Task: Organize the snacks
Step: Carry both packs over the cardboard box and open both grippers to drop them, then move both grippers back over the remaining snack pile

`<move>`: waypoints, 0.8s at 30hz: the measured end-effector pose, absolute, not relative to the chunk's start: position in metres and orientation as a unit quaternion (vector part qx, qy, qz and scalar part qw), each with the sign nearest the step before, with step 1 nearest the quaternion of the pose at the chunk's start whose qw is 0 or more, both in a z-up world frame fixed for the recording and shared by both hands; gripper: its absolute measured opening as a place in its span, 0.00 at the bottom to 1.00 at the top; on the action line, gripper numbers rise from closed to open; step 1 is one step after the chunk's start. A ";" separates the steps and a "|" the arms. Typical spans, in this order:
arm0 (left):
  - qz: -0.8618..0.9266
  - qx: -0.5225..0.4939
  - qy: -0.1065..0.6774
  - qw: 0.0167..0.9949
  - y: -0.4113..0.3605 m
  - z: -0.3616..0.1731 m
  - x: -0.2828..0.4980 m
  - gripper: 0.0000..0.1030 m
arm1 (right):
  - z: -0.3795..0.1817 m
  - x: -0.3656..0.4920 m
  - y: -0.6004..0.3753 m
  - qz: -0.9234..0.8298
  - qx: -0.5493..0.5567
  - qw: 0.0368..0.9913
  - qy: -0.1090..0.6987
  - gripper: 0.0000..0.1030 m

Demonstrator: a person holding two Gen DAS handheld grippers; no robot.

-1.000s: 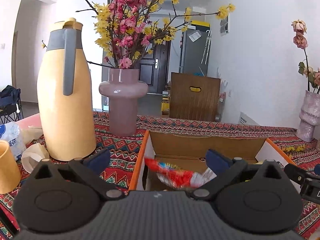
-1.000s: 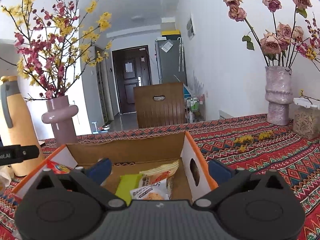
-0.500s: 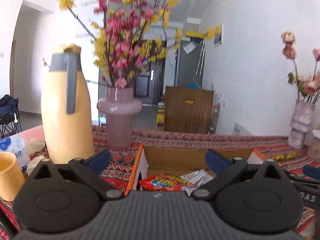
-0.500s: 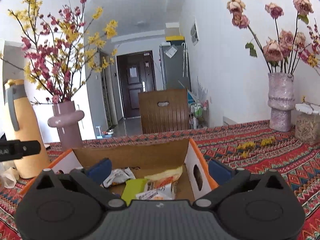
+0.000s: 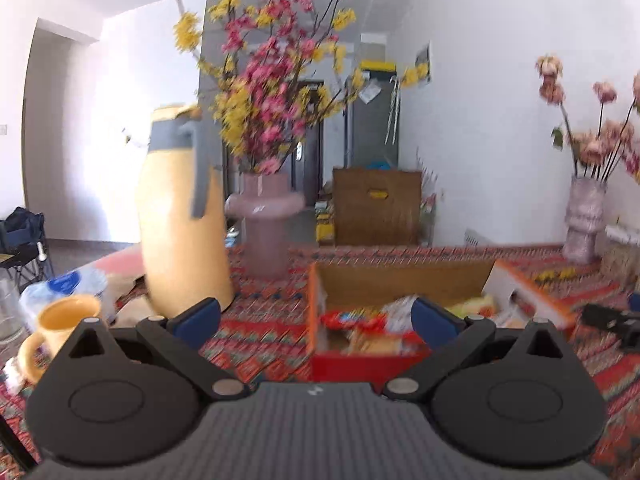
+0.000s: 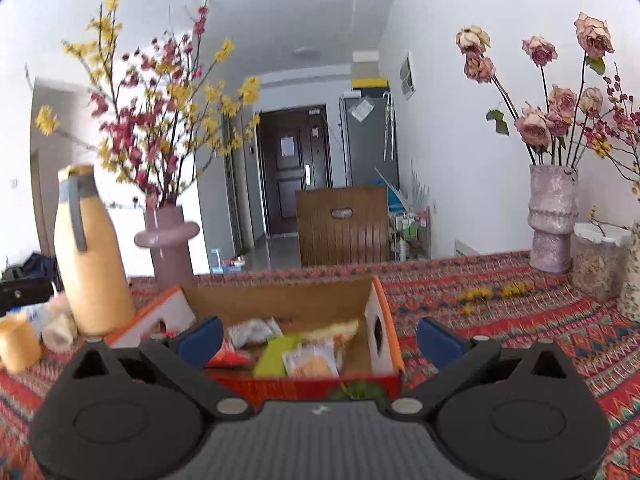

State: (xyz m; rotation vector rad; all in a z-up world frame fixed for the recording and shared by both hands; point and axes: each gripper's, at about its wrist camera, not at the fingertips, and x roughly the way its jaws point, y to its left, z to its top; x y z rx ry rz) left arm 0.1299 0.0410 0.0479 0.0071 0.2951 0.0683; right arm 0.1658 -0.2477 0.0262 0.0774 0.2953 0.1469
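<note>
- Left gripper (image 5: 316,322): jaws spread wide, nothing between the blue pads; it hangs above the surface (image 5: 264,340), near the box's left front corner.
- Right gripper (image 6: 320,338): jaws also spread wide and empty, hanging just in front of the box's red front wall.
- Cardboard box (image 6: 280,300) with orange-edged side flaps sits on the patterned red cloth between the two views. The snacks (image 6: 308,360) lie inside it: a green pack, a pale pack with an orange picture, a yellow pack, a white crinkled wrapper and a red one toward the left.
- In the left view the picture is blurred; red and yellow wrappers (image 5: 352,318) show in the box's near left corner.
- Yellow mug (image 5: 60,320) stands at the left edge, near the tall yellow flask (image 5: 182,216) with its grey handle.
- Behind the flask, a pink vase (image 6: 170,240) holds red and yellow blossom branches.
- Far right, a pale textured vase (image 6: 554,216) with dried roses, beside a lidded jar (image 6: 598,260).
- Beyond the surface, a wooden chair back (image 6: 342,224).
</note>
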 end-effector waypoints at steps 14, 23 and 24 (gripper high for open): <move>0.060 -0.036 0.219 0.973 0.072 -0.022 0.137 1.00 | -0.035 0.168 -0.246 0.065 0.038 0.968 0.238 1.00; 0.048 -0.039 0.200 0.978 0.072 -0.022 0.130 1.00 | -0.045 0.171 -0.241 0.064 0.032 0.967 0.246 1.00; 0.049 -0.040 0.200 0.978 0.072 -0.022 0.130 1.00 | -0.045 0.170 -0.241 0.064 0.032 0.967 0.244 1.00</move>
